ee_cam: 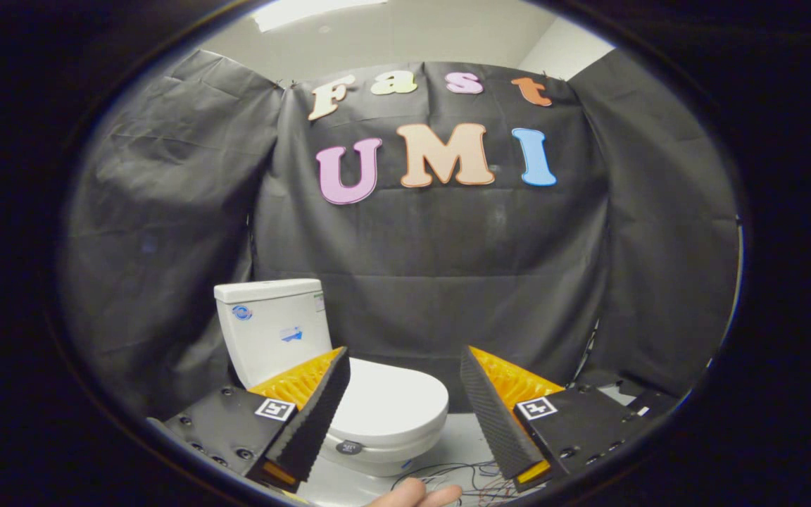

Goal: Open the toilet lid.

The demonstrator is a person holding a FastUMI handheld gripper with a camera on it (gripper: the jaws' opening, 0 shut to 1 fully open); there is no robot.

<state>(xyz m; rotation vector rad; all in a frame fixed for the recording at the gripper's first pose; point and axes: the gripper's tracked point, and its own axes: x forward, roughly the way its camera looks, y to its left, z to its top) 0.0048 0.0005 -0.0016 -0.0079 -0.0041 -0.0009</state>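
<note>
A white toilet stands on the floor against the black cloth wall, its tank (272, 327) upright behind the bowl. The lid (391, 398) lies flat and closed over the seat. My gripper (405, 405) is open, fingers spread wide with nothing between them. The left finger (310, 415) overlaps the left side of the lid in the view. The right finger (497, 415) stands to the right of the bowl. The toilet is still some way beyond the fingertips. The bowl's front rim (377, 458) shows between the fingers.
Black cloth walls close in the booth on three sides. Thin wires (462, 475) trail over the pale floor just right of the bowl. A hand (416, 495) shows below the fingers.
</note>
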